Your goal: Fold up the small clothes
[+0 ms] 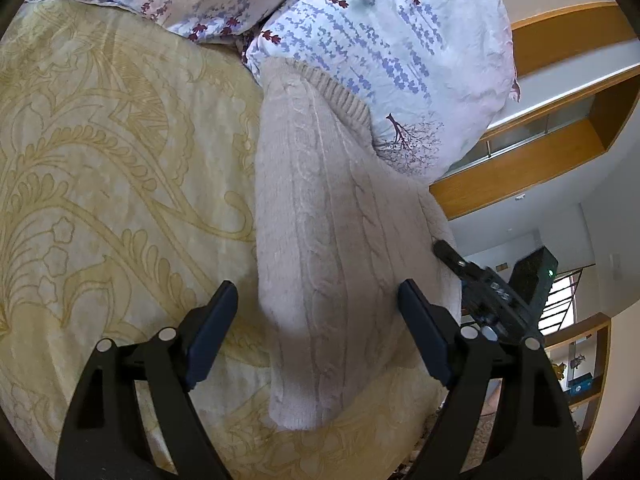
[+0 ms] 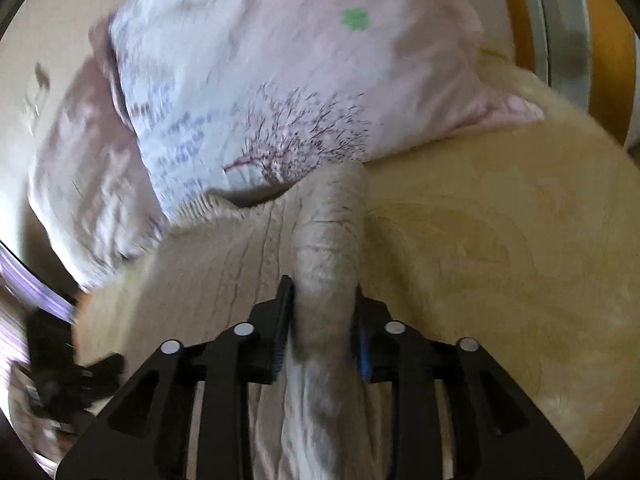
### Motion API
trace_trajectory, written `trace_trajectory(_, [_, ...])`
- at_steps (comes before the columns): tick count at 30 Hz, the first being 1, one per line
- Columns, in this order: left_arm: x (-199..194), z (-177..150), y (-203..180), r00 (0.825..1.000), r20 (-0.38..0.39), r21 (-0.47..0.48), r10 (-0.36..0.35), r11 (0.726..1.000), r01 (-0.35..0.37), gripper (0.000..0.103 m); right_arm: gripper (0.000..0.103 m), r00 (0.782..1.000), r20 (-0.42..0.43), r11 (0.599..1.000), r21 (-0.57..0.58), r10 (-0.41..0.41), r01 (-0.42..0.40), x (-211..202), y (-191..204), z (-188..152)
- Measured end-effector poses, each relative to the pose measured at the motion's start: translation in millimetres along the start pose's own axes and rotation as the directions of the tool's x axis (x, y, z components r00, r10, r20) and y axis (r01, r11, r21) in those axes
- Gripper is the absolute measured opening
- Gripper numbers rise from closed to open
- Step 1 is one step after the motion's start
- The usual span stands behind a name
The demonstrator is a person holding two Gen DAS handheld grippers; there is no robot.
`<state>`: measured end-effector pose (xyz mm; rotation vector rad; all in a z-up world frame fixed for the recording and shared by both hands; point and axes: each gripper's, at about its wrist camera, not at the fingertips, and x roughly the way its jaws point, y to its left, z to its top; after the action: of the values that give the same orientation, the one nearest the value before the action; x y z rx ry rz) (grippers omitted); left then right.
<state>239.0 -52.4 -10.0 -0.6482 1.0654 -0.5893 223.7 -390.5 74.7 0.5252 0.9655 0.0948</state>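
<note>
A cream cable-knit sweater (image 1: 320, 220) lies on the yellow patterned bedspread (image 1: 100, 160), its ribbed hem against a floral pillow. My left gripper (image 1: 318, 300) is open and empty, its fingers straddling the sweater's near part just above it. My right gripper (image 2: 322, 300) is shut on a bunched fold of the sweater (image 2: 328, 240), which runs between the fingers. The right gripper also shows at the right edge of the left wrist view (image 1: 480, 280), at the sweater's far side. The right wrist view is motion-blurred.
A white pillow with purple floral print (image 1: 380, 40) lies beyond the sweater and overlaps its hem; it also shows in the right wrist view (image 2: 280, 80). A wooden headboard or shelf (image 1: 560, 148) stands to the right. The bedspread (image 2: 500, 240) stretches right of the sweater.
</note>
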Motion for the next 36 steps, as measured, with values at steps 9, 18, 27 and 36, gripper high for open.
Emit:
trace_trajectory(9, [-7,-14,4,0.999,-0.026,-0.022,-0.028,0.999,0.027,0.08,0.041,0.992,-0.017,0.988,0.087,0.126,-0.124,-36,-20,-45])
trace_trajectory(18, [-10,-35,9,0.995,-0.078,-0.032,-0.062,0.998,0.059,0.027,0.012,0.996,0.002,0.996,0.016,0.092,-0.092,-44,-11,-67])
trace_trajectory(27, [-27,-47,12,0.993,-0.047,0.024,-0.106,0.994,0.107,0.015,0.01,0.996,0.075,0.999,-0.019,0.051,-0.049,-63,-8,-70])
trace_trajectory(36, [-24,-51,17,0.994,-0.06,0.022,-0.092,0.995,0.093,0.023,0.012,1.0,-0.021,0.998,0.065,0.012,-0.011,-33,-32,-77])
